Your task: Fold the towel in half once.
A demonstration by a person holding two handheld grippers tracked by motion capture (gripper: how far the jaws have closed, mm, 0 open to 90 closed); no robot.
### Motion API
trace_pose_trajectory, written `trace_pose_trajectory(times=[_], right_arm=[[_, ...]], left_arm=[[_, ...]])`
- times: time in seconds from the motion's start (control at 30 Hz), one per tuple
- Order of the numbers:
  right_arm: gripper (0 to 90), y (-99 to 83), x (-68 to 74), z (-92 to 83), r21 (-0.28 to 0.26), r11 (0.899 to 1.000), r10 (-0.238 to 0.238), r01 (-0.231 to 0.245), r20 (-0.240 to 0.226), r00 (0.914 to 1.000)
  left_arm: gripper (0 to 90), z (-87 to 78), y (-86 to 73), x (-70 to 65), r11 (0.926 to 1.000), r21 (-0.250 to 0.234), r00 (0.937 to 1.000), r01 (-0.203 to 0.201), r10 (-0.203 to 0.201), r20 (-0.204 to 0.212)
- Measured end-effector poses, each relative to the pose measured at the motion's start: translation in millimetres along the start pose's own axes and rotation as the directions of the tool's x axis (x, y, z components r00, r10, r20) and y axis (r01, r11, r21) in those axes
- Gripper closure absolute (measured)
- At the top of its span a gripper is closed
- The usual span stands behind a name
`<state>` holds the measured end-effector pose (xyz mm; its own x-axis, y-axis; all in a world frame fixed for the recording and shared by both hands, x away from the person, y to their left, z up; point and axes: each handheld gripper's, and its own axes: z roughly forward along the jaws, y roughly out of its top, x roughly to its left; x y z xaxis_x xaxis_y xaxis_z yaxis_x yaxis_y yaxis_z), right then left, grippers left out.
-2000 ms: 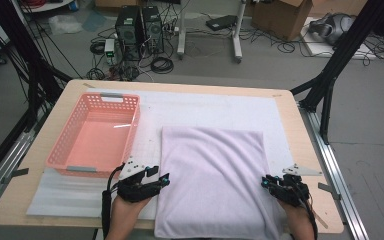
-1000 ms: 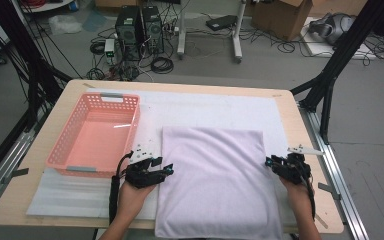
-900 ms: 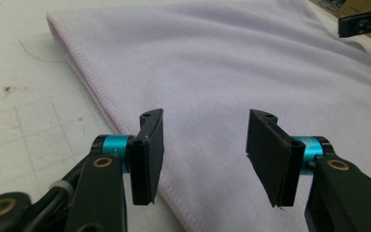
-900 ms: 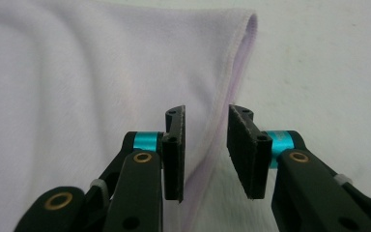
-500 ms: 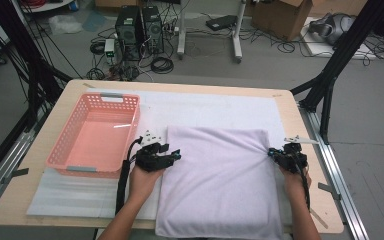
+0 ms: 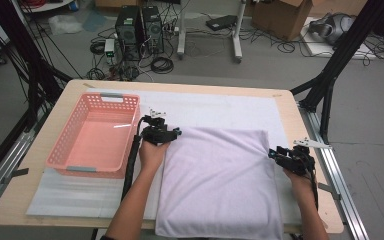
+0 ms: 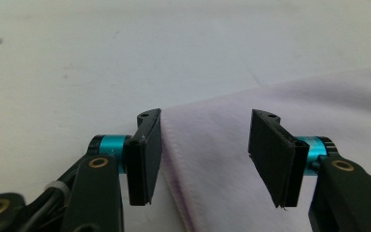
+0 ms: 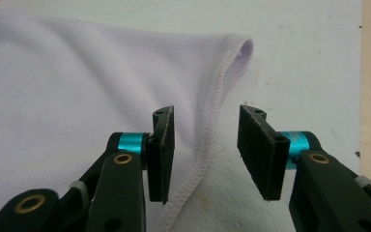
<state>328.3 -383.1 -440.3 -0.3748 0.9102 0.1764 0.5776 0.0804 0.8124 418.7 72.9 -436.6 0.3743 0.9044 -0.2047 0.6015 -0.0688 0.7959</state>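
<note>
A pale lilac towel (image 6: 220, 175) lies folded flat on the white mat (image 6: 220, 107). My left gripper (image 6: 176, 133) is at the towel's far left corner. In the left gripper view its jaws stand open (image 7: 206, 116), with the towel's hemmed edge (image 7: 319, 106) running between them and neither pad touching it. My right gripper (image 6: 272, 153) sits at the towel's right edge, just short of the far right corner. Its jaws (image 8: 207, 111) have just been opening. The stitched hem of the towel (image 8: 77, 82) lies below the gap, and the pads do not press on it.
An empty pink basket (image 6: 95, 135) stands on the table left of the towel, close beside my left hand. The wooden table edge (image 6: 292, 115) runs along the right. Black frame posts, cables and computer boxes stand on the floor beyond the table.
Both hands have slid away from the person along the towel's side edges toward its far corners. The left hand has travelled farther than the right.
</note>
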Motion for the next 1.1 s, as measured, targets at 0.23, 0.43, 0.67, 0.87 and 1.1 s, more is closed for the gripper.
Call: trace_pose_trajectory(times=[0.23,0.43,0.67,0.87,1.1], right_arm=[[51.5,1.0,-9.5,2.1,-0.026,0.999,0.043,-0.043,-0.006,0.9990],[48.1,13.8,-16.4,15.0,-0.016,0.999,0.053,-0.052,0.029,0.9982],[47.3,37.3,-17.2,37.2,-0.005,0.999,0.051,-0.051,0.018,0.9985],[45.7,53.3,-10.9,75.9,0.061,0.998,0.018,-0.017,-0.008,0.9998],[85.7,58.5,-6.7,93.9,0.131,0.987,-0.096,0.092,0.028,0.9950]], left_arm=[[58.6,14.5,-7.3,2.9,0.9978,0.019,0.9962,-0.063,0.064,-0.058],[86.0,5.1,-0.9,5.9,0.9959,-0.062,0.9889,-0.066,0.057,-0.137],[85.7,6.3,-2.1,14.1,0.9978,-0.047,0.9864,-0.047,0.039,-0.159],[85.7,11.5,-5.0,16.1,0.9992,-0.019,0.9879,-0.036,0.033,-0.152],[85.8,7.7,-0.9,21.6,0.9972,-0.051,0.9923,0.055,-0.060,-0.108]])
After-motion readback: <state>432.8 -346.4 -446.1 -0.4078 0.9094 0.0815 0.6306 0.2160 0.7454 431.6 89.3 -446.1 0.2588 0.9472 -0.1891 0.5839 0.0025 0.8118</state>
